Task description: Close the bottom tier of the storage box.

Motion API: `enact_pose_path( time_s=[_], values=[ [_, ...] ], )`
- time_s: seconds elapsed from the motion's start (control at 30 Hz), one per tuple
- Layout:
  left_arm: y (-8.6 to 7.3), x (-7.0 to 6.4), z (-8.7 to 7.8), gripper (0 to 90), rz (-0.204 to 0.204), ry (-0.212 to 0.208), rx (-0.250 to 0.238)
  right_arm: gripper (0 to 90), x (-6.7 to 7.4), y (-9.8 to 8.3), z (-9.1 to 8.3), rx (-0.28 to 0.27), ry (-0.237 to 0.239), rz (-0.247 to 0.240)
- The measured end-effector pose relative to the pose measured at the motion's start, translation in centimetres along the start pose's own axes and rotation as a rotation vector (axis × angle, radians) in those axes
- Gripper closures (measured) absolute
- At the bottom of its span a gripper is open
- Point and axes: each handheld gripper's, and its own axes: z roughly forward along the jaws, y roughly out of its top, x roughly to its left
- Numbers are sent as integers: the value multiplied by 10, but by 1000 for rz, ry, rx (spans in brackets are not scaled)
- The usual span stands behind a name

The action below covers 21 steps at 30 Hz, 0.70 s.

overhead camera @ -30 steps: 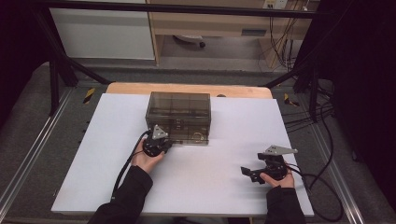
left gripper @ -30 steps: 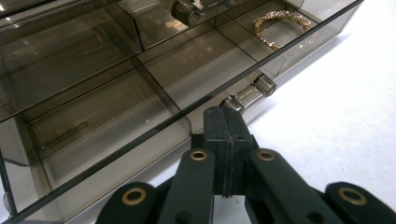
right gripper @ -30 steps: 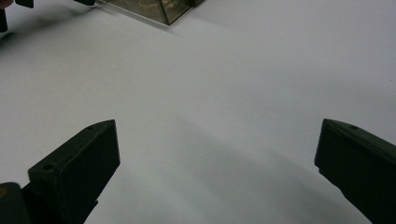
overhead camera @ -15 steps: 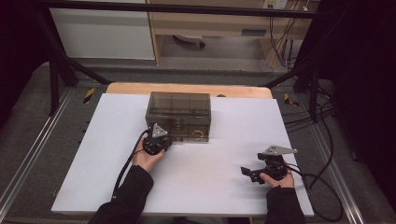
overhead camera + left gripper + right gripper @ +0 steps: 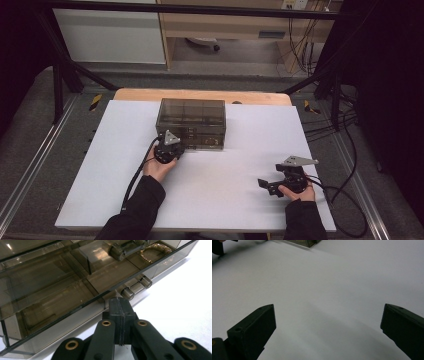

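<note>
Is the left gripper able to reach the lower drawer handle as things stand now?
Probably yes. The left gripper, jaws shut, is right in front of the drawer box, and nothing lies between its tips and the handle. It must open first to grasp it.

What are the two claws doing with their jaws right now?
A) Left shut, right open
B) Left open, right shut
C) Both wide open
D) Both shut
A: the left claw has its jaws pressed together by the smoky plastic box, while the right claw holds its jaws far apart over the white table.
</note>
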Motion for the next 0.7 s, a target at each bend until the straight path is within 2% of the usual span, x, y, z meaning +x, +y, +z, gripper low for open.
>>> enact_pose_path(
  time_s=[0.7],
  values=[
    [5,5,6,899,-13,14,-23,8,0,0,0,1,-1,0]
  ],
)
